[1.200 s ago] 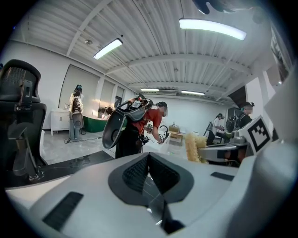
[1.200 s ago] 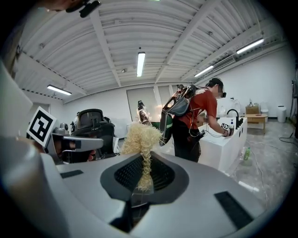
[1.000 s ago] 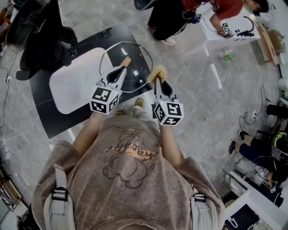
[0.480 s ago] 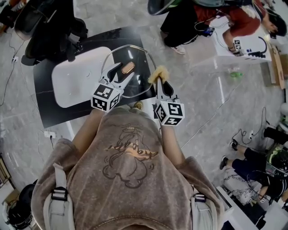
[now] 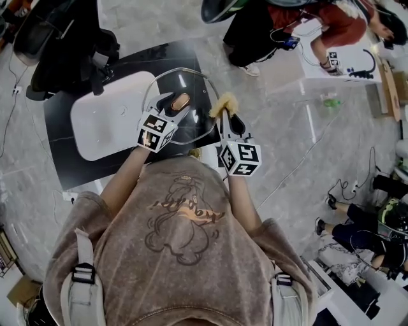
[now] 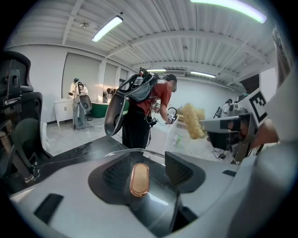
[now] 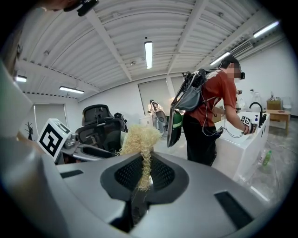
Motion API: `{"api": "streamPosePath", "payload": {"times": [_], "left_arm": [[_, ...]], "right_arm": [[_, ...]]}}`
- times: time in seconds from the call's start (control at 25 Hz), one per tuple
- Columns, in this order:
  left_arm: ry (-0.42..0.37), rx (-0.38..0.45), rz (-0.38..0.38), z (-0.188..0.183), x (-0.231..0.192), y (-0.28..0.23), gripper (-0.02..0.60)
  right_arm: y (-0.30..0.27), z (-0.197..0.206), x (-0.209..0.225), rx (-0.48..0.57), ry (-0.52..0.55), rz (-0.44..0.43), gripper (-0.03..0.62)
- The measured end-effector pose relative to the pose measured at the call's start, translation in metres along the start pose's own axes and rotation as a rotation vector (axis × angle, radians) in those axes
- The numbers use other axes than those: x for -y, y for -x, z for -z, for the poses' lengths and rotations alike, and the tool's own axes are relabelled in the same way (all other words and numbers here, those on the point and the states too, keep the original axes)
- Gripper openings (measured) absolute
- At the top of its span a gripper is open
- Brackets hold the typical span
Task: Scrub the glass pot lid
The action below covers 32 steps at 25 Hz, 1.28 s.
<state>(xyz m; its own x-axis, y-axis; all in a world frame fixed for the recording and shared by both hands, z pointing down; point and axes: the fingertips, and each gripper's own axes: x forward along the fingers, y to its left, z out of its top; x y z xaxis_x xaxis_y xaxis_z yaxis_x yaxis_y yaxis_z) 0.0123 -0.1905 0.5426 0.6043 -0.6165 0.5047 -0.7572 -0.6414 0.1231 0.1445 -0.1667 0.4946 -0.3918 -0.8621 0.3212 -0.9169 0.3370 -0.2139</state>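
The glass pot lid (image 5: 198, 88) lies on the black counter (image 5: 70, 159), its copper-coloured knob (image 5: 180, 100) facing up. My left gripper (image 5: 175, 102) is open, one jaw on each side of the knob (image 6: 139, 179) with neither pad touching it. The lid's glass (image 6: 156, 197) shows below the jaws. My right gripper (image 5: 226, 118) hovers at the lid's right rim, shut on a tuft of yellow fibre scrubber (image 5: 223, 102). That scrubber (image 7: 139, 142) sticks up from the shut right gripper (image 7: 143, 174) and also appears in the left gripper view as a scrubber (image 6: 192, 121).
A white basin (image 5: 105, 114) sits in the counter left of the lid. A black office chair (image 5: 64, 44) stands beyond the counter. A person in a red shirt (image 5: 306, 16) bends over a white table (image 5: 344, 51) at the far right. Cables run over the floor.
My left gripper was shut on the lid's knob one second ago; its jaws have since opened wide around it. The right gripper still holds the scrubber in the same place.
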Motion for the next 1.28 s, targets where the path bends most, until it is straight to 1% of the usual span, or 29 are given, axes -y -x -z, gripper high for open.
{"api": "streamPosePath", "payload": {"times": [0.2,0.4,0.44,0.48,0.68,0.8,0.96,1.16,1.28], "left_arm": [[-0.032,-0.103,0.028,0.029,-0.006,-0.029,0.236],[-0.082,-0.182,0.051,0.051,-0.011,-0.054,0.235],[-0.089,-0.204,0.049,0.054,-0.012,-0.057,0.228],[-0.093,-0.222,0.047,0.057,-0.013,-0.058,0.186],[-0.085,-0.247,0.071,0.058,-0.012,-0.059,0.186],[-0.079,-0.257,0.077,0.057,-0.011,-0.060,0.186],[-0.074,-0.296,0.077,0.058,-0.010,-0.061,0.186],[-0.053,-0.343,0.100,0.061,-0.008,-0.060,0.186],[-0.046,-0.369,0.112,0.061,-0.008,-0.060,0.187]], "right_arm": [[-0.001,0.007,0.004,-0.023,0.003,0.013,0.038],[0.000,0.018,0.004,-0.049,-0.006,0.027,0.038],[0.001,0.020,0.004,-0.051,-0.007,0.028,0.038],[0.001,0.021,0.003,-0.053,-0.007,0.028,0.038],[-0.001,0.026,0.005,-0.067,0.000,0.029,0.038],[-0.008,0.033,0.006,-0.094,0.011,0.018,0.038],[-0.017,0.052,0.000,-0.176,0.022,-0.045,0.038],[-0.027,0.094,-0.026,-0.334,0.052,-0.158,0.038],[-0.032,0.115,-0.044,-0.424,0.089,-0.225,0.038]]}}
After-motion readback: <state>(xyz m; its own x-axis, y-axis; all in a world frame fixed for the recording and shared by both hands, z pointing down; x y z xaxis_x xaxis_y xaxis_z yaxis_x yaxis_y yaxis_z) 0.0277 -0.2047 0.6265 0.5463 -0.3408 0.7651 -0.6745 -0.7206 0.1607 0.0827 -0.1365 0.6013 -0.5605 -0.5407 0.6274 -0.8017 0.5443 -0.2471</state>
